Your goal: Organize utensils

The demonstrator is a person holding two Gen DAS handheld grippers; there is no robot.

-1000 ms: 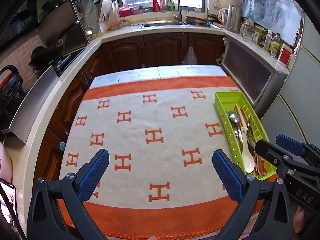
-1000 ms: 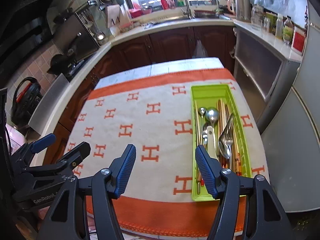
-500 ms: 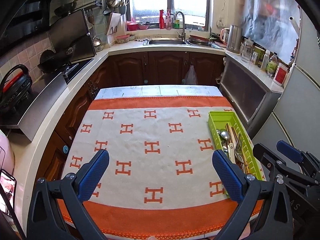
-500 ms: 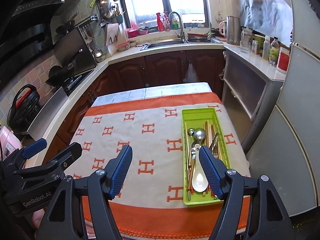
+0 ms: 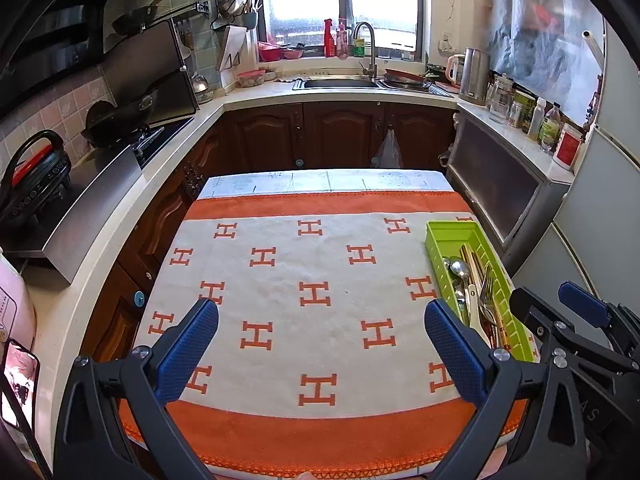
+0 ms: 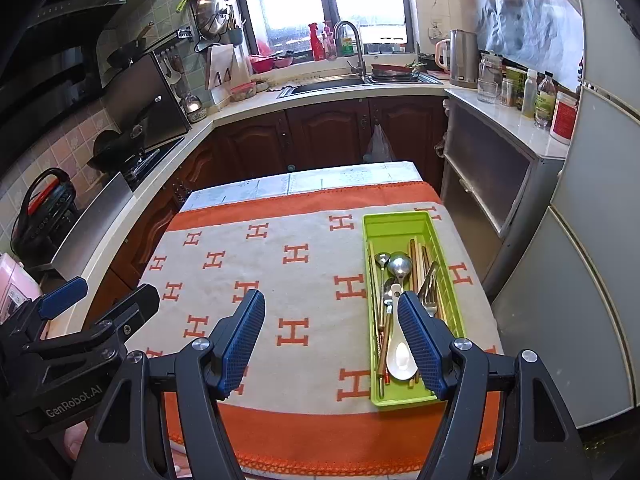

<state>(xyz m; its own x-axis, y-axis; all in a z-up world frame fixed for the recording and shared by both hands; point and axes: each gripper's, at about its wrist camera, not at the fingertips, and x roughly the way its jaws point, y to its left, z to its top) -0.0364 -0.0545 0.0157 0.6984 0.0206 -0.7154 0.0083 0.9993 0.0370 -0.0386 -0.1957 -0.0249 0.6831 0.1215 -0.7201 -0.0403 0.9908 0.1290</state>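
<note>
Utensils [image 6: 400,304] piled in green tray [image 6: 394,222] along table's [image 5: 320,180] right edge, on orange H-print cloth [image 5: 320,280]. Left gripper [image 5: 320,344] and right gripper [image 6: 331,338] both spread wide, empty, above near edge.

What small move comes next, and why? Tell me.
Probably nothing more: hold both grippers back. The left gripper and right gripper are open and empty, every utensil visible lies in the green tray, and none shows on the cloth.

home kitchen | sink [image 5: 340,83] | wok [image 5: 120,114] | kettle [image 5: 474,76] | hanging pans [image 6: 212,8]
</note>
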